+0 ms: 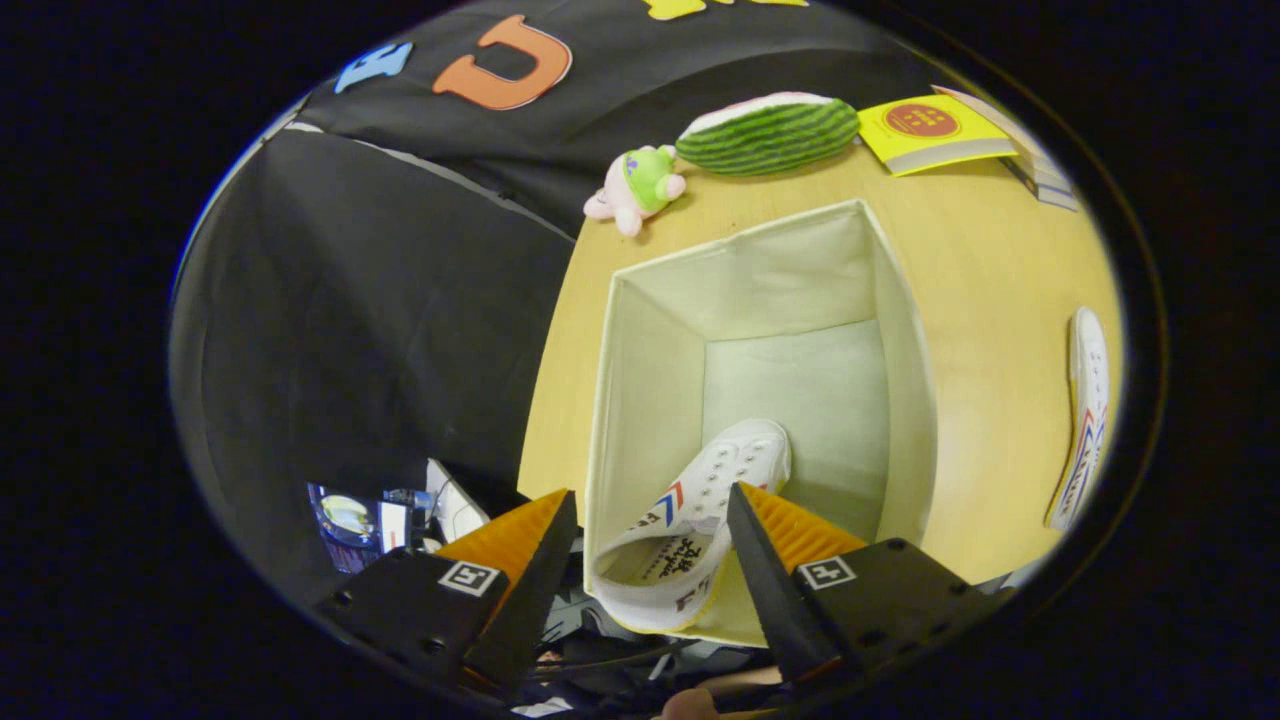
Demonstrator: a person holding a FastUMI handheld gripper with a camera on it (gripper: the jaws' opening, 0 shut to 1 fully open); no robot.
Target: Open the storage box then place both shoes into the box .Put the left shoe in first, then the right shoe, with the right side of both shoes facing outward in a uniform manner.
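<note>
A white fabric storage box (650, 380) stands open on the wooden table (1000, 300), with no lid on it. One white canvas shoe (715, 475) lies inside, toe toward the far wall, its heel opening up against the near wall. My gripper (650, 495) hovers over the box's near edge and is open. Its left finger is outside the near-left corner. Its right finger is beside the shoe, and I cannot tell if it touches. The other white shoe (1085, 420) lies on its side on the table, right of the box.
Beyond the box lie a watermelon plush (770, 132), a small green and pink plush toy (640, 185), a yellow book (925, 130) and more books (1040, 170). The table's left edge runs close to the box, black cloth beyond it. Loose clutter (380, 515) lies below, left of the fingers.
</note>
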